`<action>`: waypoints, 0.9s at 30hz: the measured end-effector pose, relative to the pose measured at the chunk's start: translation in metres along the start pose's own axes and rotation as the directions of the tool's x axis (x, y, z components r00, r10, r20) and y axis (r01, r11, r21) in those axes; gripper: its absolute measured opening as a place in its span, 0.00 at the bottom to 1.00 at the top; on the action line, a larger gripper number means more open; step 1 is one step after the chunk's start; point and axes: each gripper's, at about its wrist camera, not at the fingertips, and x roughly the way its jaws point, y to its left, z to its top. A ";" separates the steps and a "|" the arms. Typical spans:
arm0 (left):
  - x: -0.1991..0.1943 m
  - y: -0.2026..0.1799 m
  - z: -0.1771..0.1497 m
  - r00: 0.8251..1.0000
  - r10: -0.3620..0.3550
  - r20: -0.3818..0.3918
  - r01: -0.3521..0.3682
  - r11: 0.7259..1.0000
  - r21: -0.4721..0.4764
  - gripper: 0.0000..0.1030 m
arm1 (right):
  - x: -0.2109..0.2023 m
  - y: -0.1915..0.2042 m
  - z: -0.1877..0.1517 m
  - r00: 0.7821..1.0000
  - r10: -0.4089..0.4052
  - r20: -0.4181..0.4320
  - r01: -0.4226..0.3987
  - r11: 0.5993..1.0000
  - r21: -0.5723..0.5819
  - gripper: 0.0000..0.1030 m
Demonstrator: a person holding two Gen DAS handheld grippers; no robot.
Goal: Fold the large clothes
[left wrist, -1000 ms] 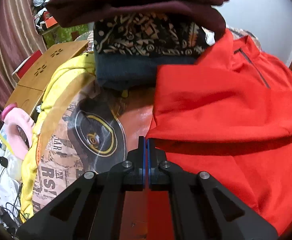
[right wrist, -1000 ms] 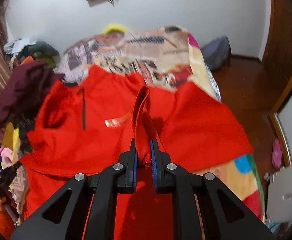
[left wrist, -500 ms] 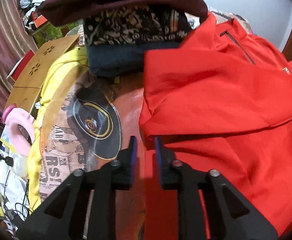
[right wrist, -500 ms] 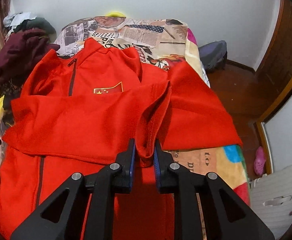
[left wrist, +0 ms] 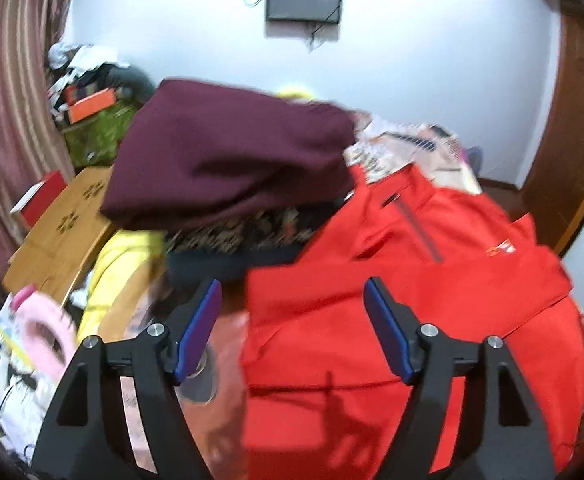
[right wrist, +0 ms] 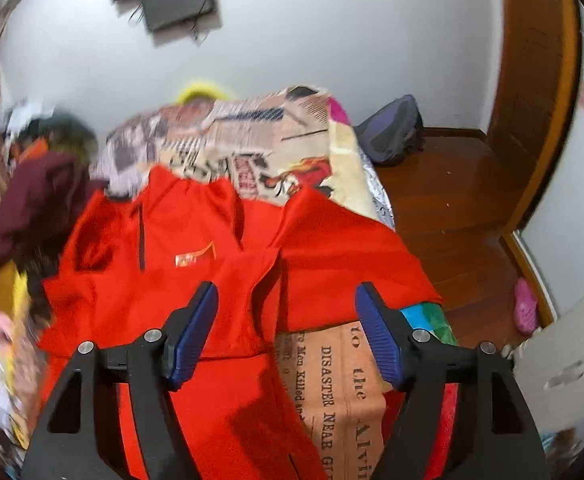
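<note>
A large red jacket (left wrist: 432, 320) lies spread on the bed, collar toward the far wall, with both sleeves folded across its chest. It also shows in the right wrist view (right wrist: 196, 272), zip and chest badge facing up. My left gripper (left wrist: 294, 304) is open and empty above the jacket's left edge. My right gripper (right wrist: 286, 308) is open and empty above the jacket's right side, over the folded sleeve (right wrist: 268, 292).
A stack of folded clothes topped by a maroon garment (left wrist: 228, 168) sits at the jacket's left. A newspaper-print bedsheet (right wrist: 344, 392) covers the bed. A wooden table (left wrist: 60, 232) stands left of the bed. Wooden floor (right wrist: 460, 240) and a dark bag (right wrist: 392, 132) lie to the right.
Both grippers have opened wide and let go of the red sleeves, which now rest on the jacket. Both grippers have lifted and tilted up toward the far wall.
</note>
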 end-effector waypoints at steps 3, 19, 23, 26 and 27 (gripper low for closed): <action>0.008 -0.021 0.012 0.999 -0.049 0.010 0.049 0.998 0.028 0.71 | -0.005 -0.014 0.003 1.000 0.004 0.010 -0.005 0.998 0.062 0.66; 0.090 -0.110 0.008 0.966 -0.199 -0.163 0.210 0.976 0.054 0.71 | 0.071 -0.101 -0.022 0.978 0.130 -0.161 -0.054 0.910 0.411 0.67; 0.110 -0.120 -0.001 0.952 -0.215 -0.219 0.228 0.973 0.035 0.71 | 0.099 -0.114 -0.026 0.962 0.179 -0.205 -0.063 0.881 0.469 0.67; 0.121 -0.128 -0.008 0.943 -0.222 -0.249 0.238 0.971 0.032 0.71 | 0.122 -0.126 -0.025 0.951 0.205 -0.229 -0.059 0.852 0.520 0.67; 0.122 -0.130 -0.010 0.942 -0.221 -0.254 0.238 0.971 0.038 0.71 | 0.130 -0.129 -0.024 0.949 0.212 -0.235 -0.056 0.843 0.536 0.67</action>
